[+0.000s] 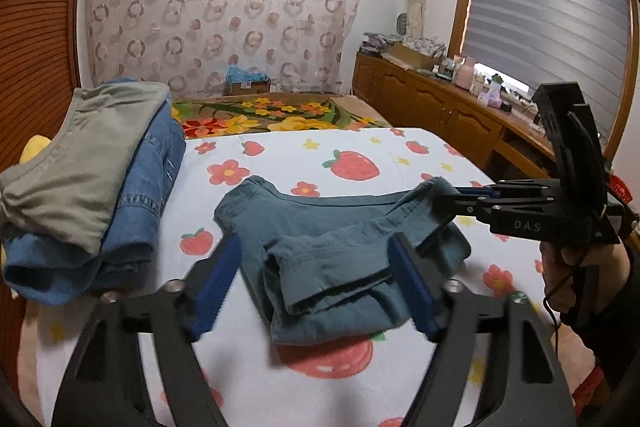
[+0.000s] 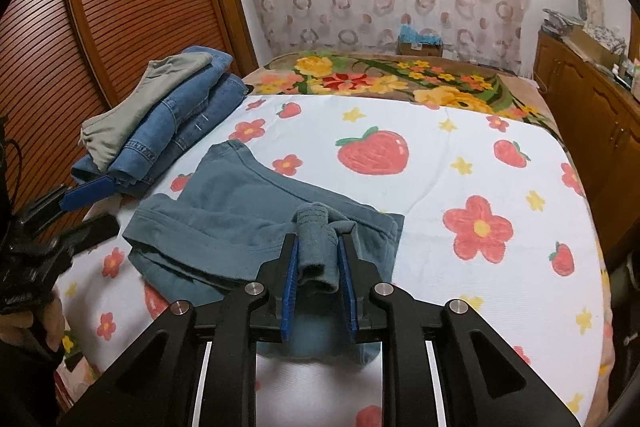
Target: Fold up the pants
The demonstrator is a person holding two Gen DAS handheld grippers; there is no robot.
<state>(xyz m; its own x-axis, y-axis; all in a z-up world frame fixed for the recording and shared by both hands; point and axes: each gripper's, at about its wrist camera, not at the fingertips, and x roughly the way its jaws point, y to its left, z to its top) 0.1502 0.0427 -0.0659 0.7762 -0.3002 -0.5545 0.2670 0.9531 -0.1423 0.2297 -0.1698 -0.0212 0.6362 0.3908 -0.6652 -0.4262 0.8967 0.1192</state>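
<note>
Teal pants (image 1: pixel 320 219) lie folded into a small bundle on the strawberry-print sheet (image 1: pixel 360 155). My left gripper (image 1: pixel 314 243) stands open, its blue pads wide apart on either side of the bundle's near end and touching nothing. From the right, my right gripper (image 1: pixel 444 199) reaches in at the bundle's right corner. In the right wrist view the pants (image 2: pixel 240 211) spread to the left, and a rolled bunch of their cloth sits pinched between the pads of my right gripper (image 2: pixel 319 239). My left gripper (image 2: pixel 96 207) shows open at the far left.
A stack of folded clothes (image 1: pixel 80 167), grey-green on top of blue jeans, sits at the bed's left edge (image 2: pixel 160 115). Behind the sheet lies a floral blanket (image 1: pixel 280 115). A wooden cabinet (image 1: pixel 440 107) runs along the right, a louvred door (image 2: pixel 120 7) along the left.
</note>
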